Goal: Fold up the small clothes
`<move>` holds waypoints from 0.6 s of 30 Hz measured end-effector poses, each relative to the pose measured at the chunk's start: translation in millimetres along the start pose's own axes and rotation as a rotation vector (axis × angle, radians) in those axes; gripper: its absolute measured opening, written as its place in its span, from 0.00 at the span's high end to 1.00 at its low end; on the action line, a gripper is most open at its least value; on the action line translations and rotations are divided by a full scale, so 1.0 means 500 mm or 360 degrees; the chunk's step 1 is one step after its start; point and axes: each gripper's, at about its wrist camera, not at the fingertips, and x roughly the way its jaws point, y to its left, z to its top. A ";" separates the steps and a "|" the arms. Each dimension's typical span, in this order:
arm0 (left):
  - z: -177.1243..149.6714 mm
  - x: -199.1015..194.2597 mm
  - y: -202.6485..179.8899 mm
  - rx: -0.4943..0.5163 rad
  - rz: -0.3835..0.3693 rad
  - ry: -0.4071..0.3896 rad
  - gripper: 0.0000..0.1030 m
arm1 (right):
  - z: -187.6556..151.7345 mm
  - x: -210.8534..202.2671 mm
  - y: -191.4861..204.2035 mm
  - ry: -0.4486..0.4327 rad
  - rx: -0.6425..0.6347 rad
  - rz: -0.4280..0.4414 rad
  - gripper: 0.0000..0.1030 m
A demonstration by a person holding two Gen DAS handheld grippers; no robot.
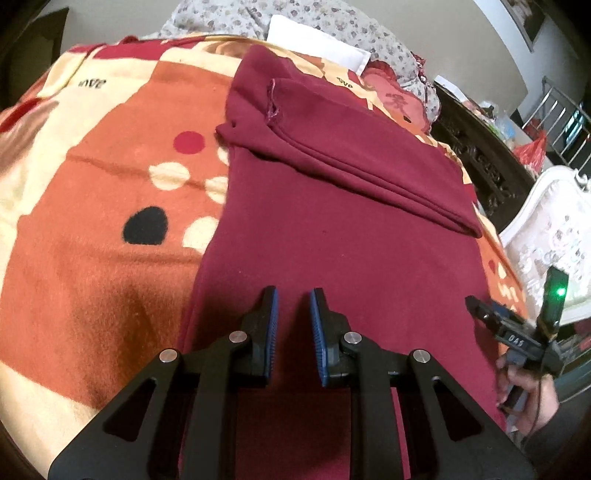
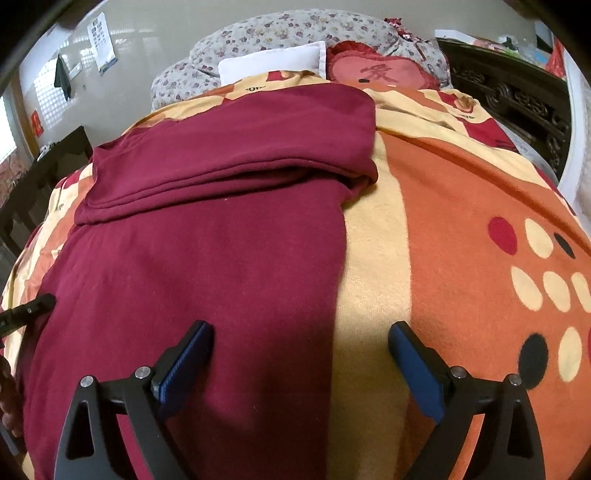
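A dark red garment (image 1: 332,229) lies spread on the bed, with one sleeve folded across its upper part. It also shows in the right wrist view (image 2: 207,236). My left gripper (image 1: 293,295) hovers over the garment's near part, jaws a narrow gap apart and nothing between them. My right gripper (image 2: 299,332) is wide open over the garment's right edge, left finger above the cloth, right finger above the blanket. The right gripper (image 1: 476,304) also shows at the garment's right edge in the left wrist view.
An orange, cream and red dotted blanket (image 1: 92,206) covers the bed. A white pillow (image 2: 273,62), a floral quilt (image 2: 295,29) and a red heart cushion (image 2: 380,72) lie at the head. A dark carved cabinet (image 2: 517,107) stands on the right.
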 end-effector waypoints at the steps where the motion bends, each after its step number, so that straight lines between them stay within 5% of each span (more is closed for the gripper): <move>1: 0.003 0.001 0.002 -0.0005 -0.0007 0.0011 0.84 | 0.001 0.001 0.001 0.0001 0.0001 0.0001 0.08; 12: 0.087 -0.004 0.003 0.0007 -0.0012 0.0012 0.84 | 0.002 0.003 -0.007 0.0009 0.0028 0.0045 0.07; 18: 0.072 -0.053 0.053 0.0001 -0.0059 0.0050 0.84 | 0.019 0.002 -0.010 0.0085 0.0036 0.0066 0.07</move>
